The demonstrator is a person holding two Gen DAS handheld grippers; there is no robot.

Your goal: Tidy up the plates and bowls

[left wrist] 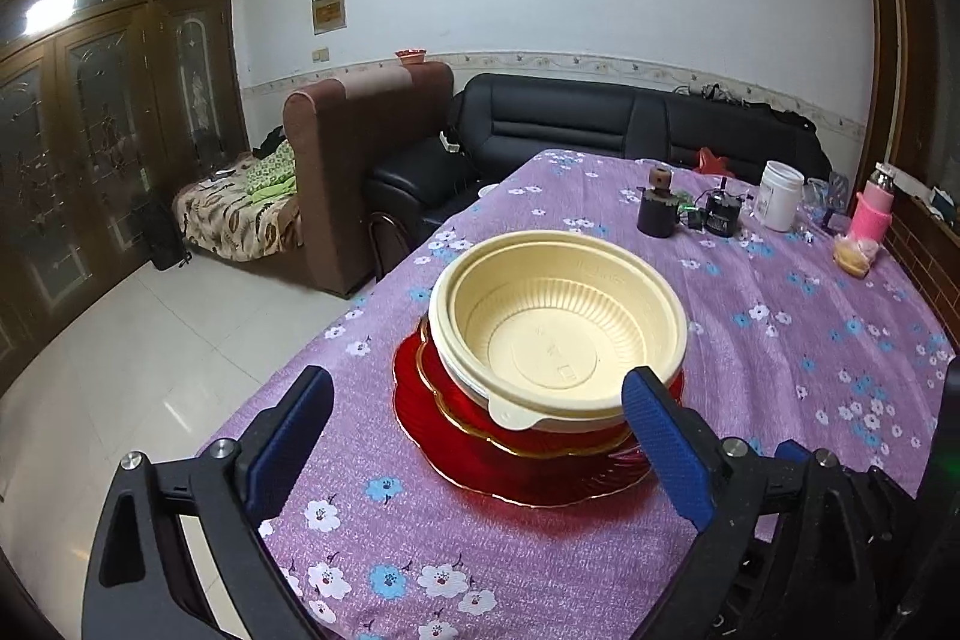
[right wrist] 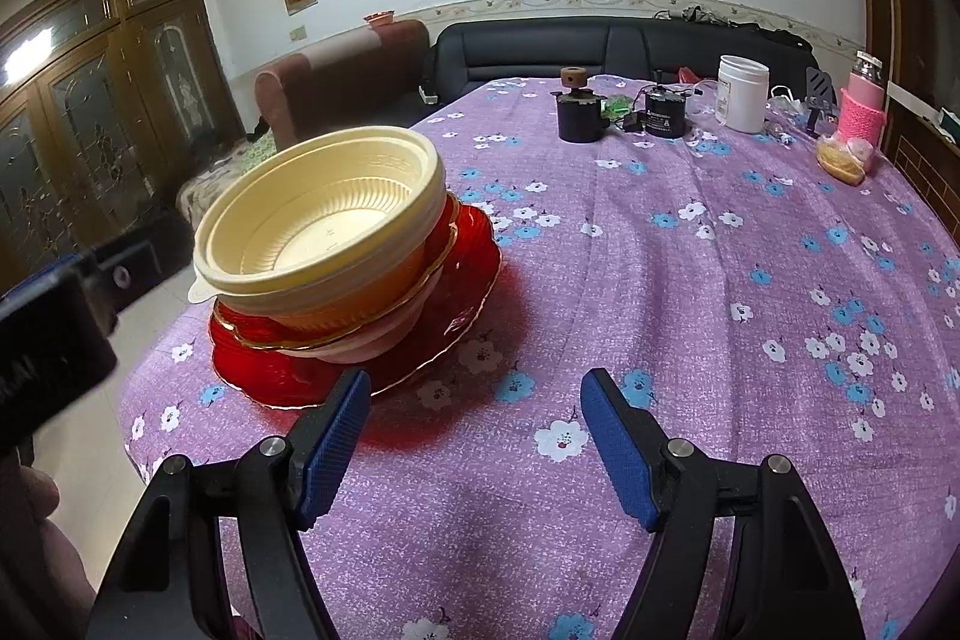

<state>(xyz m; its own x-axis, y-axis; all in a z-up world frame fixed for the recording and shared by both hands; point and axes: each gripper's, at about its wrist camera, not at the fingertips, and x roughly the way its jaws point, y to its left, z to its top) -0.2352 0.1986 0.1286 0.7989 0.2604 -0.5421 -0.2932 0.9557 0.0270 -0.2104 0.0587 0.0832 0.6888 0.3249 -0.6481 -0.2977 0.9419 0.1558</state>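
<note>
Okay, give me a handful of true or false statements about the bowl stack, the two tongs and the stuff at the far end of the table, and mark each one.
1. The cream bowls sit nested on the red plates. True.
2. The right tongs are shut on a bowl. False: they are open and hold nothing, over bare tablecloth.
3. The left tongs are open, facing the stack. True.
4. The white jar stands right beside the stack. False: it stands at the table's far end.
5. The tablecloth is plain green. False: it is purple with flowers.
</note>
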